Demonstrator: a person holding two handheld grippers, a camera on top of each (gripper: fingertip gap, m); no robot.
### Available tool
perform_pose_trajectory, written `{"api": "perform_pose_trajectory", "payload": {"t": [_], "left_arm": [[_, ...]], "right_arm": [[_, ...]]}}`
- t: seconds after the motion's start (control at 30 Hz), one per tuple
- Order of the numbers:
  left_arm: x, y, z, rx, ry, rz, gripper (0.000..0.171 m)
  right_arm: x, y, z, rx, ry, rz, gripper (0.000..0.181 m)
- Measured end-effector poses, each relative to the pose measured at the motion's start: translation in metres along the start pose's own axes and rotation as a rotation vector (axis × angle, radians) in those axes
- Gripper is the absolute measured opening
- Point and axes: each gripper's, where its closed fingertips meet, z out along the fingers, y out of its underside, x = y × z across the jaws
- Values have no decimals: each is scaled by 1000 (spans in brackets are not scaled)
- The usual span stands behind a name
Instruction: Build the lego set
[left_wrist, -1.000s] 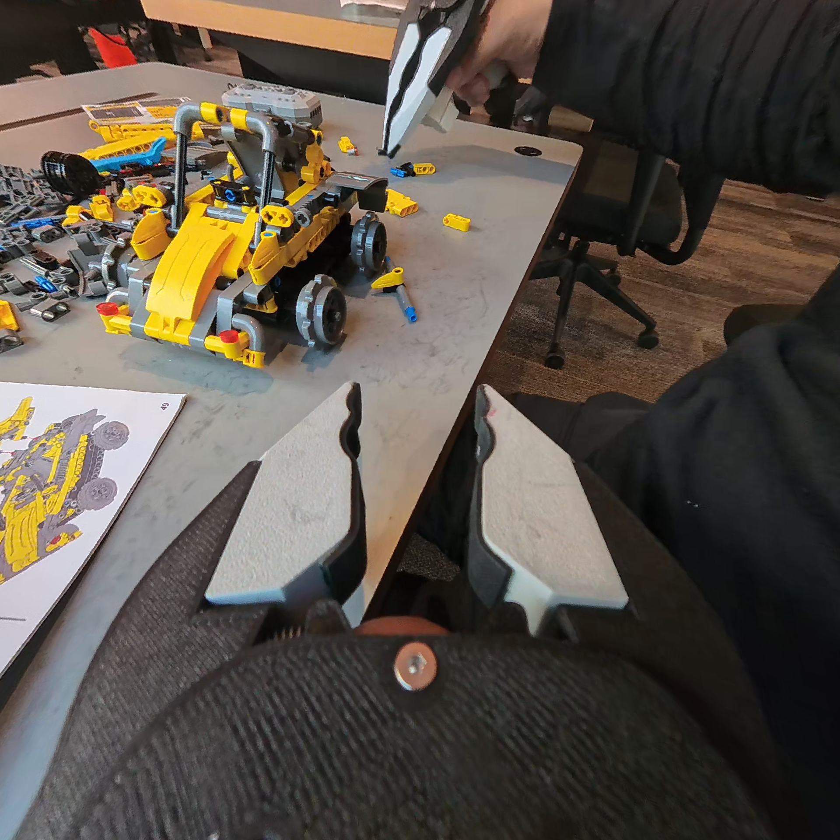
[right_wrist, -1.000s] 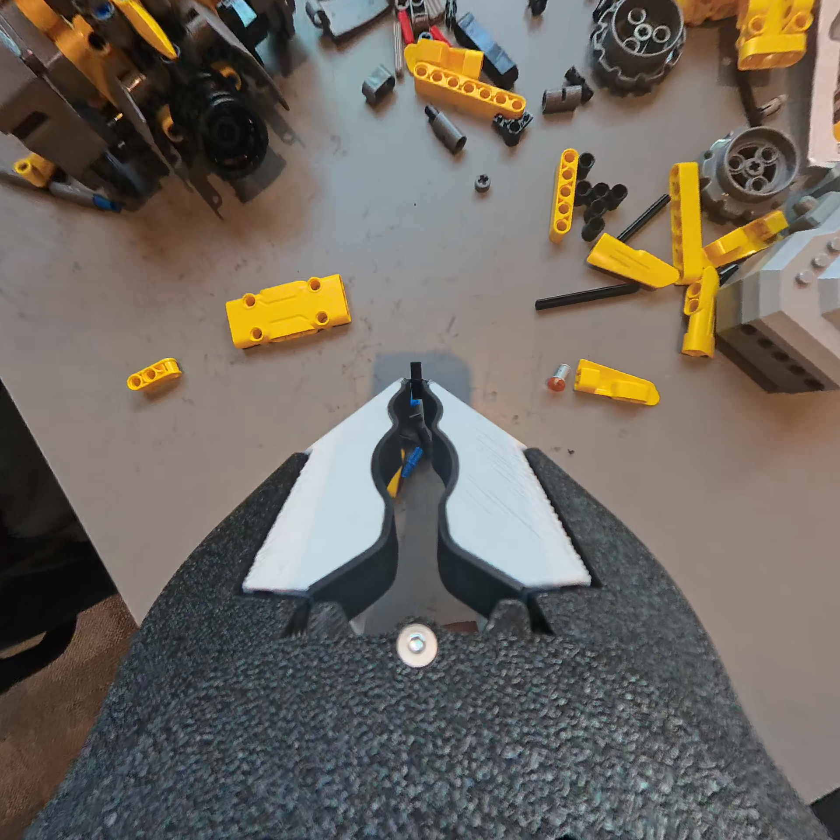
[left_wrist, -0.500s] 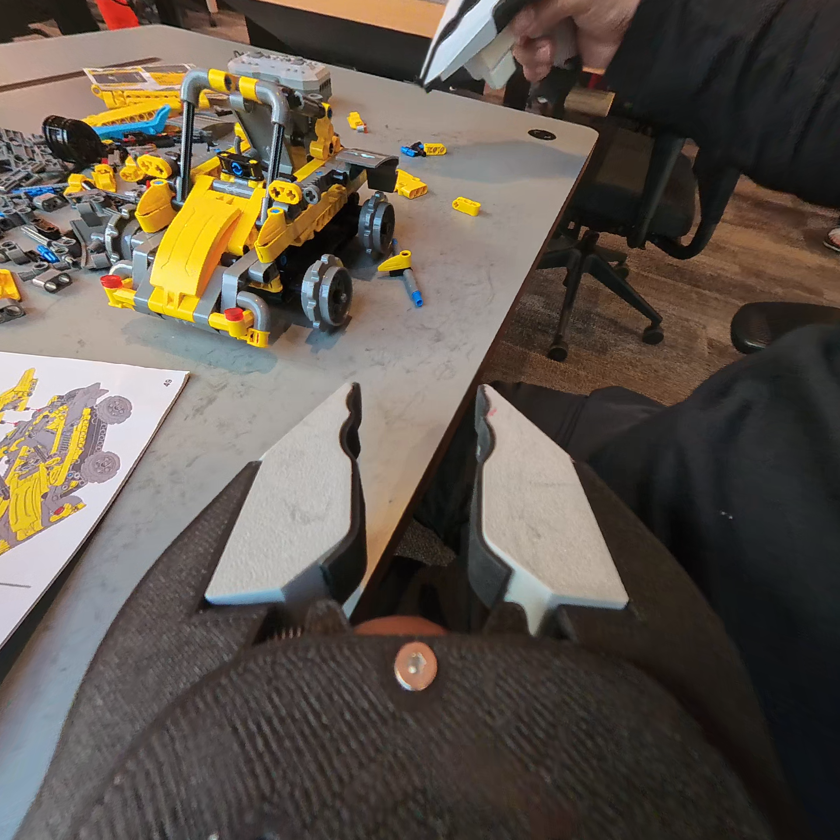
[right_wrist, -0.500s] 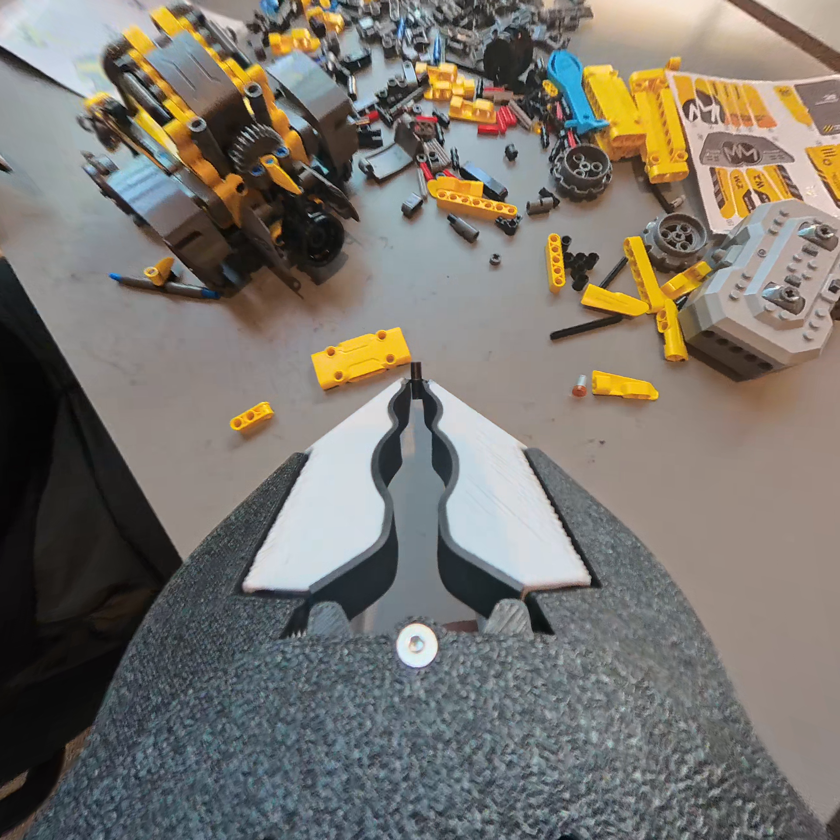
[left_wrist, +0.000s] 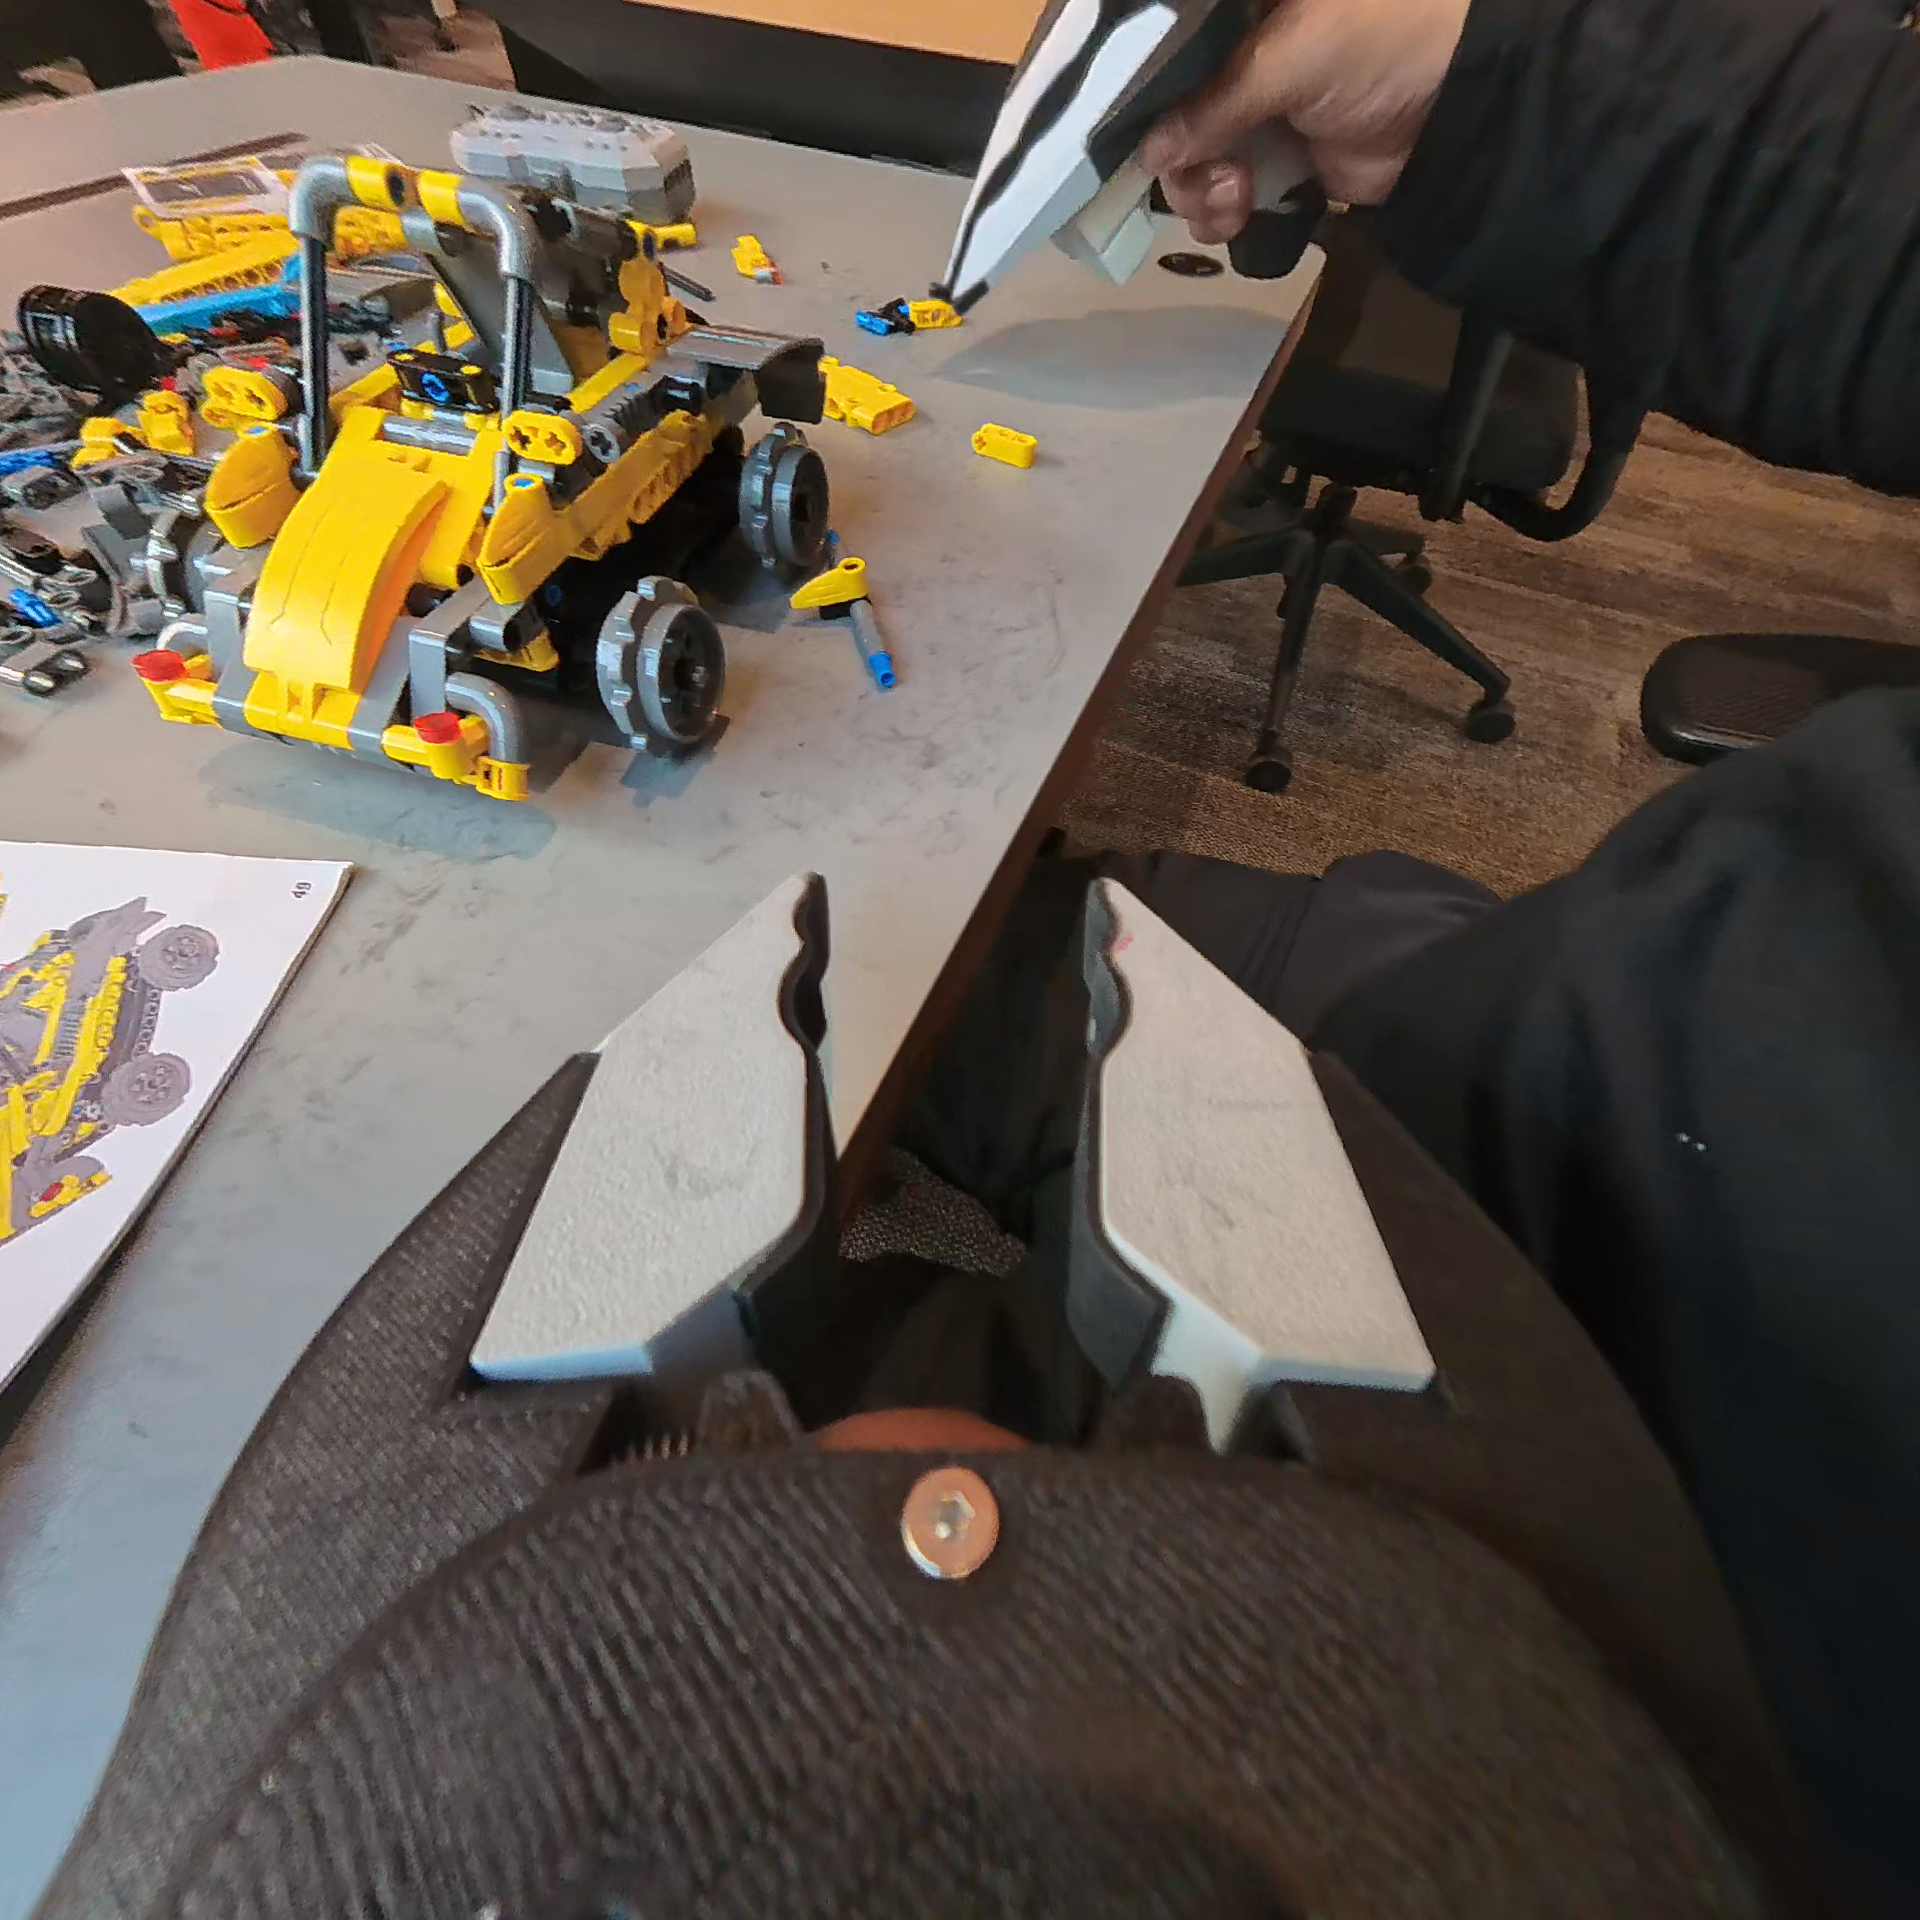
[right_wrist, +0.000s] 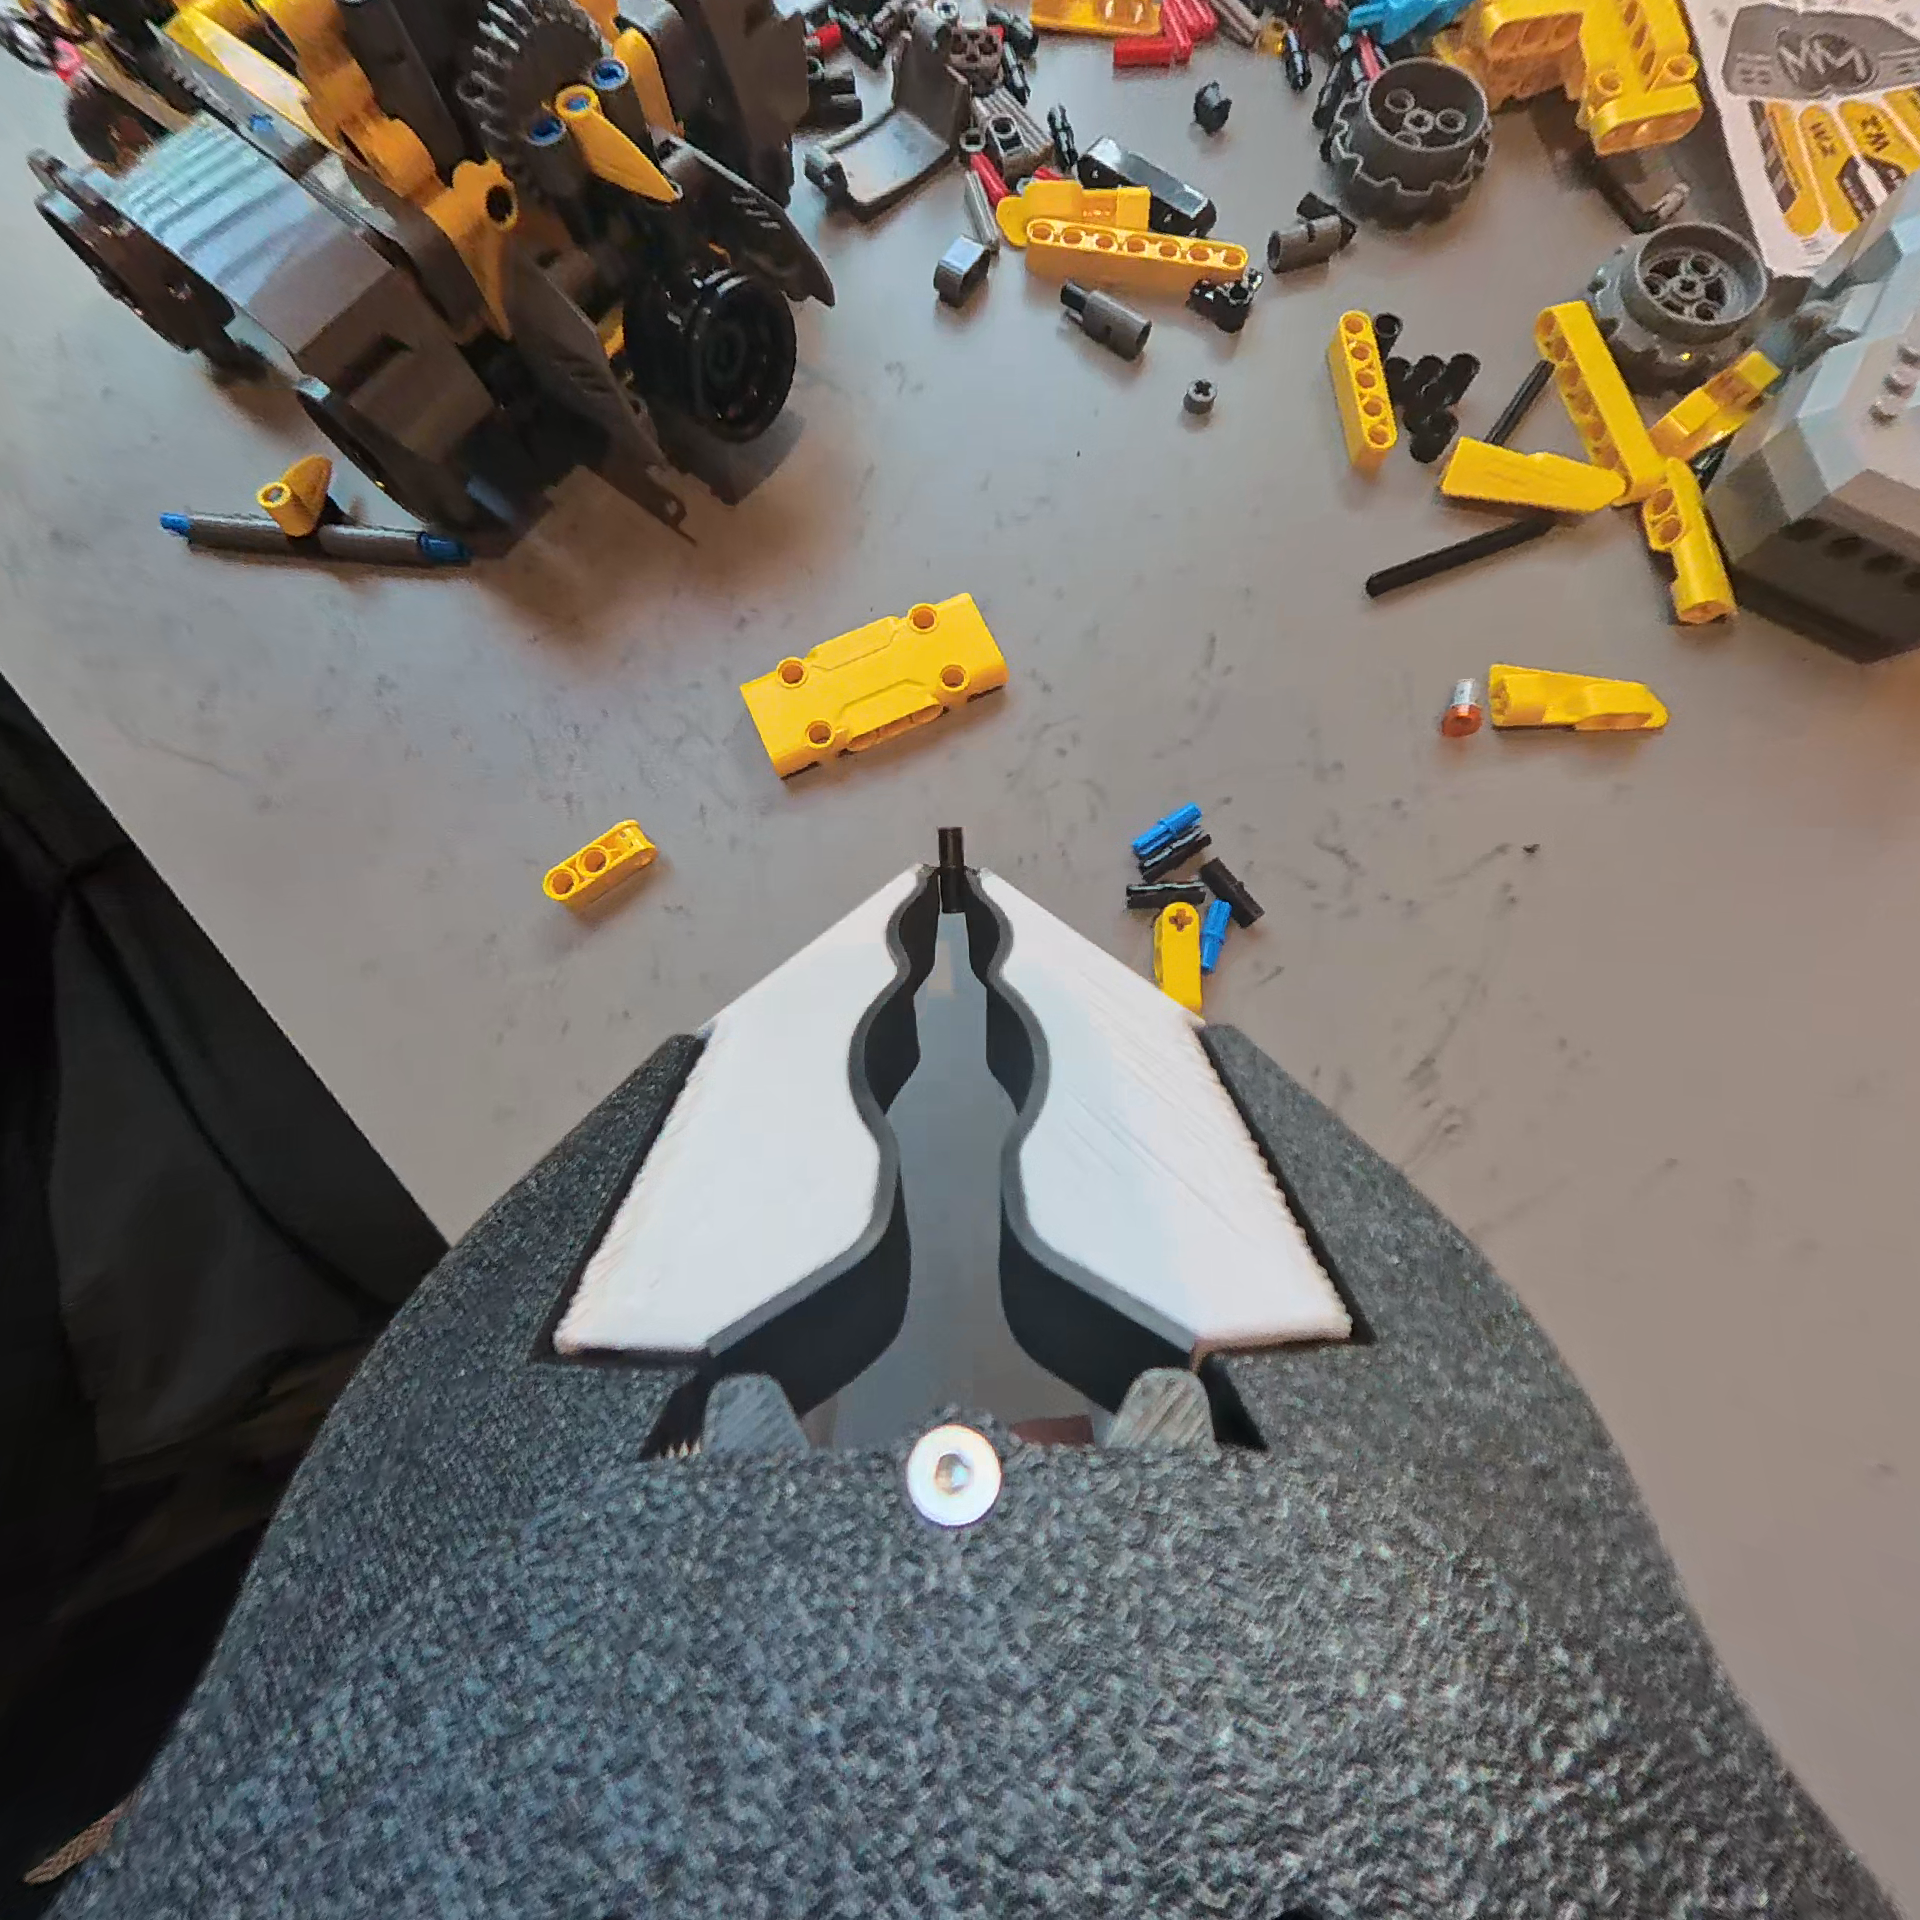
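Right gripper (right_wrist: 950, 883): jaws clenched on a small black pin (right_wrist: 949, 850) that stuck out past the tips, held above the grey table (right_wrist: 1351, 1091). Just right of the tips lay a cluster of blue and black pins (right_wrist: 1184, 868) with a small yellow piece. Ahead lay a flat yellow panel (right_wrist: 875, 686); to its left, a short yellow beam (right_wrist: 601, 864). Left gripper (left_wrist: 954, 940): jaws released, holding nothing, poised over the table's near edge. Yellow and grey toy vehicle (left_wrist: 457, 540) stood on the table, loose parts scattered behind it. Instruction booklet (left_wrist: 114, 1060) lay open at the left.
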Motion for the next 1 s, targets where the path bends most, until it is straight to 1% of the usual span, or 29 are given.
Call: {"api": "perform_pose_trajectory", "payload": {"t": [0.23,0.33,0.5,0.77,1.0], "left_arm": [[8,4,1,-9,15,16,47],[7,6,1,-9,12,25,47],[3,5,-1,-1,7,23,46],[2,8,-1,-1,17,10,44],[1,6,-1,5,14,9,45]], "right_arm": [[-4,9,8,-31,5,-6,5],[-2,15,11,-50,-2,5,5],[2,15,14,-59,-3,16,5],[2,15,16,-46,-8,29,5],[2,14,17,-4,-20,56,5]]}}
